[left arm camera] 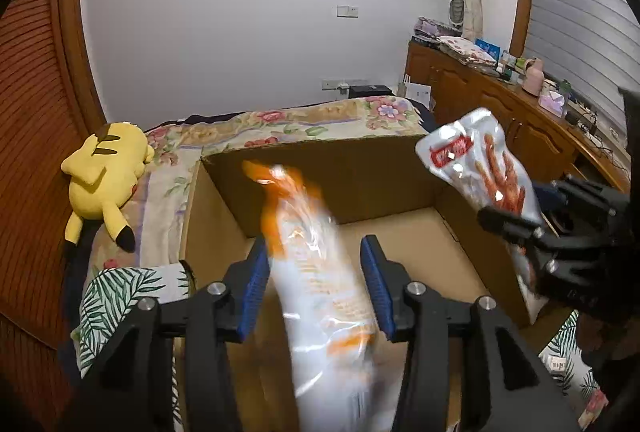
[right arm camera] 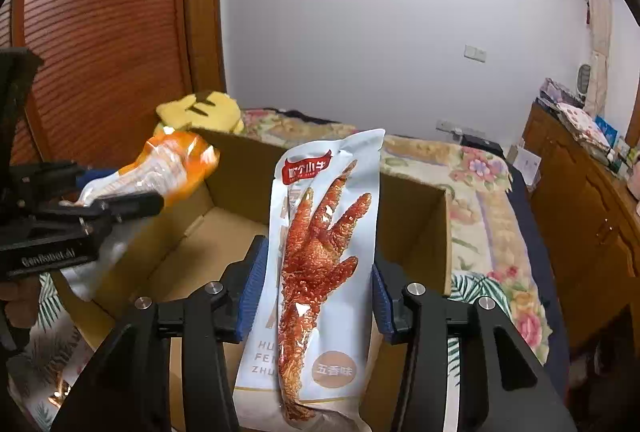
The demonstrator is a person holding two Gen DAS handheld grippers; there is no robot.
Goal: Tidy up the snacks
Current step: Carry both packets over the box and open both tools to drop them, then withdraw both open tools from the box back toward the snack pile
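Over the cardboard box (right arm camera: 408,216) — right tongs (right arm camera: 316,296) pinch "五香味" packet (right arm camera: 320,252); left tongs (left arm camera: 316,288) spread around orange pack (left arm camera: 320,272)

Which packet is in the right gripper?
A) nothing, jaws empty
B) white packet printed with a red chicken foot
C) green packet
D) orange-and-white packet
B: in the right wrist view the right gripper has its blue pads against both edges of the white chicken-foot packet, held above the open cardboard box; the orange-and-white packet sits between the left gripper fingers.
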